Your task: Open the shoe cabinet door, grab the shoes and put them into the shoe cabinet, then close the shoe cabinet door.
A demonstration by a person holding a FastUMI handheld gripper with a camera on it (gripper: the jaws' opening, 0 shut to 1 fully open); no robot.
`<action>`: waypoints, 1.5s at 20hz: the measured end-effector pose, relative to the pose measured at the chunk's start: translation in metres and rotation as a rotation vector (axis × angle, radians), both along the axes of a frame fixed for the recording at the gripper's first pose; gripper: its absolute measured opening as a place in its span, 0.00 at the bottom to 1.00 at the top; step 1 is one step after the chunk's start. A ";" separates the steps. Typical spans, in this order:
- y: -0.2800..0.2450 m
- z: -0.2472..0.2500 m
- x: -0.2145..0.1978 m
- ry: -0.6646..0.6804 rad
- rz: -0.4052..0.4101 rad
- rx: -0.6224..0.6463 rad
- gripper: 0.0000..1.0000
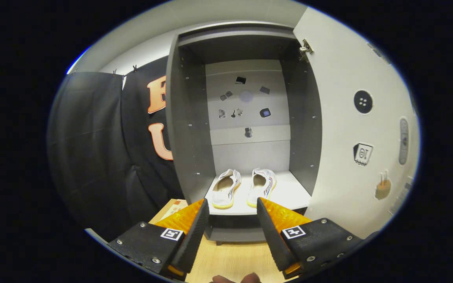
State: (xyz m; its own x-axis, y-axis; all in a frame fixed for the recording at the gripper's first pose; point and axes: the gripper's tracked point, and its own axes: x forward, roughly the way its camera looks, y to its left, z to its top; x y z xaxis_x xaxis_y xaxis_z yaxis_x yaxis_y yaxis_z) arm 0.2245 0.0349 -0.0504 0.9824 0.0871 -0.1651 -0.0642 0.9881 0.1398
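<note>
Inside the shoe cabinet (189,118), on its pale lower shelf (289,194), we see the pair of white shoes (244,188) standing side by side, heels toward us and toes toward the back panel. We note the left shoe (226,188) and the right shoe (262,186) are just apart from each other and both sit near the shelf's front edge, fully on the board as far as we can tell

The shoe cabinet door (352,129) stands swung wide on the right, its upper hinge (306,48) exposed at the cabinet's top corner. We read this as door-opening done and shoe placement done

The hand-held gripper (232,210) is spread open and holds nothing; its fingertips frame the front edge of the shelf, with the shoes just beyond them and the gap between the fingers empty. Below the fingers we see the wooden floor (234,259) and a person's fingers (236,278) just below the gripper's body

Remaining, by our judgement: only closing the door. That calls for moving the gripper right, getting behind or against the door's free edge, and sweeping it left until it meets the cabinet frame. We cannot tell which of the several fittings on the door's inner face, if any, offers a usable grip. Estimated progress: roughly two of three steps complete
</note>
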 end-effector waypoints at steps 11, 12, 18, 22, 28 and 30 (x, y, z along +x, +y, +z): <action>-0.049 0.040 -0.166 -0.109 0.095 0.000 0.85; -0.060 0.042 -0.182 -0.120 0.102 -0.013 0.85; -0.125 0.046 -0.237 -0.150 0.136 0.016 0.85; -0.174 0.037 -0.248 -0.159 0.142 0.048 0.86; -0.246 0.029 -0.222 -0.186 0.079 0.087 0.86; -0.254 0.029 -0.209 -0.182 0.085 0.092 0.87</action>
State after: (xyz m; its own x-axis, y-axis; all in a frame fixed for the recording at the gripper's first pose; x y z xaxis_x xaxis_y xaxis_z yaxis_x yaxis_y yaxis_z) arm 0.0154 -0.2189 -0.0217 0.9838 0.1774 0.0264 -0.1790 0.9616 0.2080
